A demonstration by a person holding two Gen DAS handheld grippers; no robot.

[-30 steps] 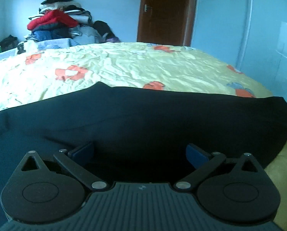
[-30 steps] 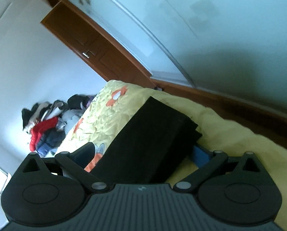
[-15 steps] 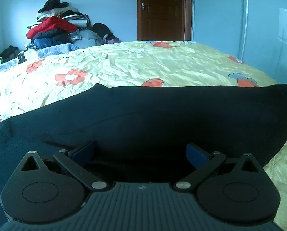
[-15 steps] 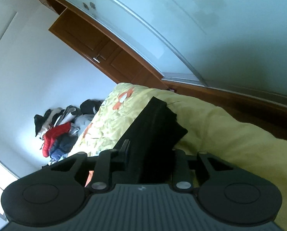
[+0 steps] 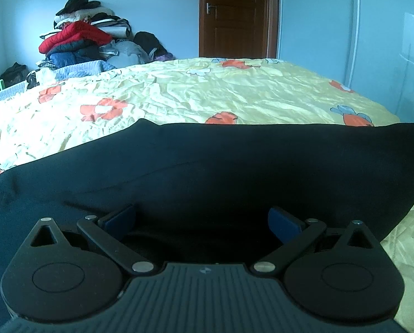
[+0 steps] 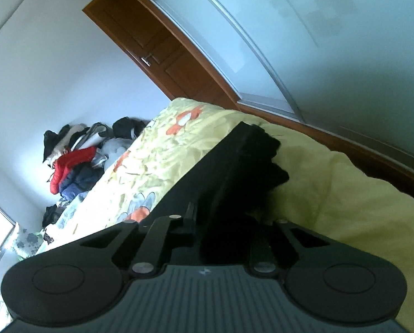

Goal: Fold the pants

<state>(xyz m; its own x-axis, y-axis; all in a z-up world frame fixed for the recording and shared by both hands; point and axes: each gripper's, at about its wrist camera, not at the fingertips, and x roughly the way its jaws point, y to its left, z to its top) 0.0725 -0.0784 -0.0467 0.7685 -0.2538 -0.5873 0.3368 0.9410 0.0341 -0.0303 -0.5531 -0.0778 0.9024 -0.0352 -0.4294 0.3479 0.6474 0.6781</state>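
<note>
Right hand-held gripper (image 6: 221, 222) clamped on black pants (image 6: 223, 172) edge, bed (image 6: 157, 172).

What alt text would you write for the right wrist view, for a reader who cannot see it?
The right gripper has just closed its jaws on the edge of the black pants, which lie folded on a bed with a yellow flowered cover. Behind the bed are a pile of clothes against a white wall and a wooden door.
</note>
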